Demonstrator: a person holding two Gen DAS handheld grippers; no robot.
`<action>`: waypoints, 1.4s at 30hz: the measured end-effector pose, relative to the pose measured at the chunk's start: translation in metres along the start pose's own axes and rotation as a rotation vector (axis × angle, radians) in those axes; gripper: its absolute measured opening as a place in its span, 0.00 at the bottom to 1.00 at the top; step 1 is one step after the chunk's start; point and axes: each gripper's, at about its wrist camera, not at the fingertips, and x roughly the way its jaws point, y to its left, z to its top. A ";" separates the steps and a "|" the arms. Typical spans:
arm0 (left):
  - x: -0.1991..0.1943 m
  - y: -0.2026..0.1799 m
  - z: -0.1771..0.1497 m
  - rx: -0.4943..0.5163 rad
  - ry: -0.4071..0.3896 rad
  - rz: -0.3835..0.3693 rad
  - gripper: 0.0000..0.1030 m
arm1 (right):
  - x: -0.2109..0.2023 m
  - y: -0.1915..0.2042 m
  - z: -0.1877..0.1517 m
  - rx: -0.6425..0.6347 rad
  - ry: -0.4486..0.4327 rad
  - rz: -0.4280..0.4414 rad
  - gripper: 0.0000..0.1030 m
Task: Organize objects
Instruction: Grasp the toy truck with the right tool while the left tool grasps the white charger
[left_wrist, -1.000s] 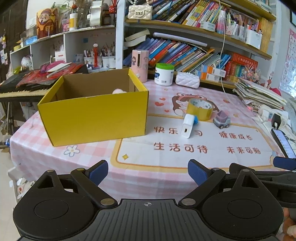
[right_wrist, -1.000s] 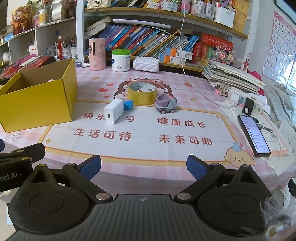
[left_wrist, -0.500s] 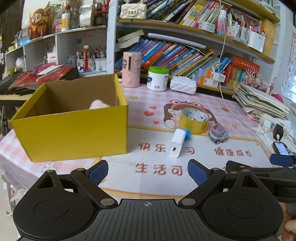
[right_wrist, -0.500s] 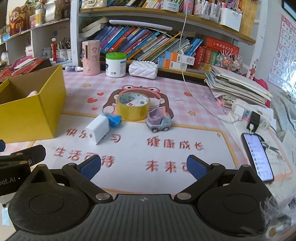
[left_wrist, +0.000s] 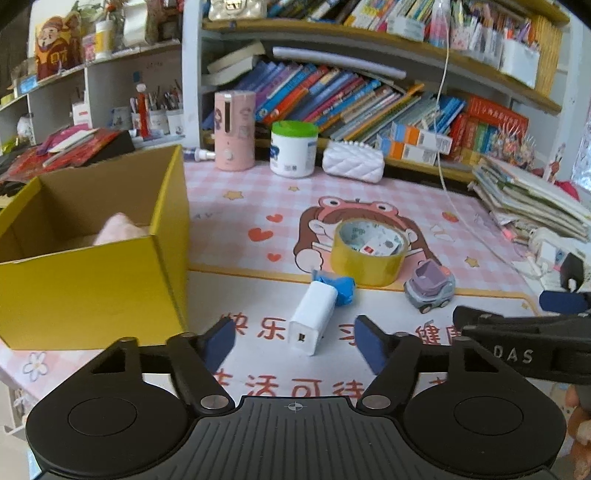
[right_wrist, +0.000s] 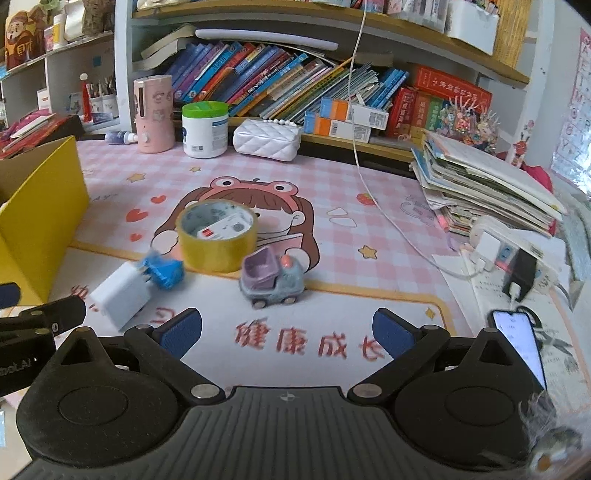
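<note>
Jaws of our left gripper (left_wrist: 295, 341) have just been narrowing, framing the white charger (left_wrist: 313, 320), pads not yet touching. Right gripper (right_wrist: 288, 334) gapes empty near the toy car (right_wrist: 272, 282). We've advanced; yellow box (left_wrist: 92, 291) waits left.

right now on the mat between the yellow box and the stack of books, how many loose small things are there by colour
white: 1, the charger block
blue: 1, the crumpled scrap touching the charger
yellow: 1, the tape roll
purple and grey: 1, the toy car
total: 4
</note>
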 end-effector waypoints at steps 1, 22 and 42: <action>0.006 -0.002 0.002 0.000 0.008 0.004 0.61 | 0.005 -0.003 0.002 -0.002 0.000 0.007 0.96; 0.099 -0.024 0.014 0.092 0.171 0.037 0.39 | 0.114 -0.014 0.025 -0.055 0.108 0.117 0.88; 0.048 -0.011 0.022 0.004 0.068 -0.055 0.24 | 0.082 -0.013 0.022 0.021 0.113 0.175 0.60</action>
